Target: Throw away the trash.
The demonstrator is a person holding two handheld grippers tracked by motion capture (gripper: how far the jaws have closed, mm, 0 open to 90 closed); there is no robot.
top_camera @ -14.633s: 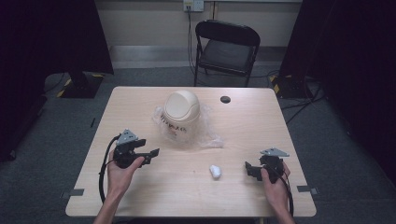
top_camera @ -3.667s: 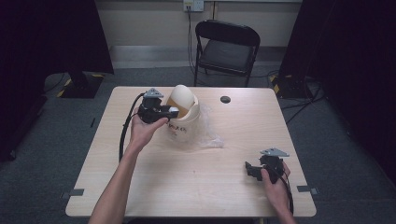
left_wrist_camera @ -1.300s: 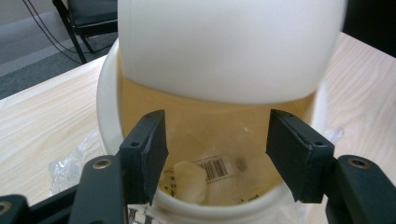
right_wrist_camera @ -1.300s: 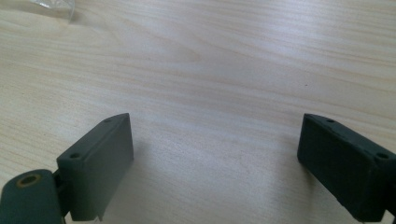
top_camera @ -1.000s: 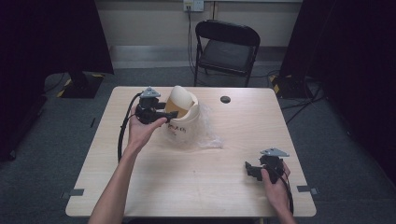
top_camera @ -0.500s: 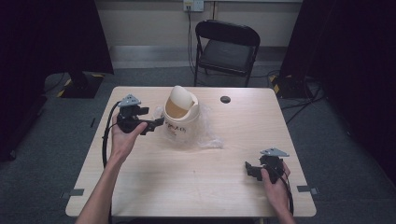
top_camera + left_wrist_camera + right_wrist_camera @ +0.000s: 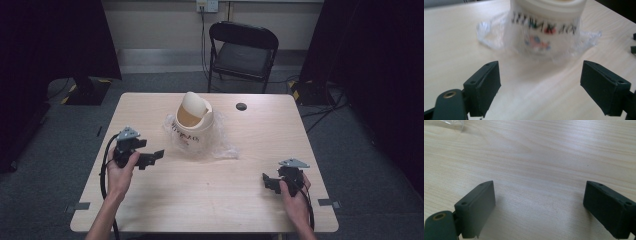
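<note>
**Two hand-held grippers at rest beside a lidded bin on a table**

High view. A pale wooden table (image 7: 210, 200) fills the middle of the frame. Just above its centre stands a small cream bin (image 7: 192, 125) with a domed swing lid, upright, its lid flap tilted so that a tan interior shows. The bin sits on a crumpled clear plastic bag (image 7: 220, 147) that spreads toward the lower right of it. A small black round object (image 7: 241, 106) lies on the table toward the upper right of the bin, well apart from it. Beyond the far edge of the table, at the top of the frame, stands a black folding chair (image 7: 243, 52).

The left gripper (image 7: 156, 156), held in the left hand (image 7: 121, 167), is at the left of the frame, its jaws pointing right toward the bin and apart from the bag. The right gripper (image 7: 266, 180), held in the right hand (image 7: 295, 195), is at the lower right, near the table's near edge and well apart from the bin.

Left gripper view. The two black jaws stand wide apart with nothing between them; the bin and its bag appear blurred at upper centre, with dark lettering and coloured marks on the bin's wall.

Right gripper view. The jaws stand wide apart over bare wood, holding nothing; an edge of the bag shows at the upper left corner.
</note>
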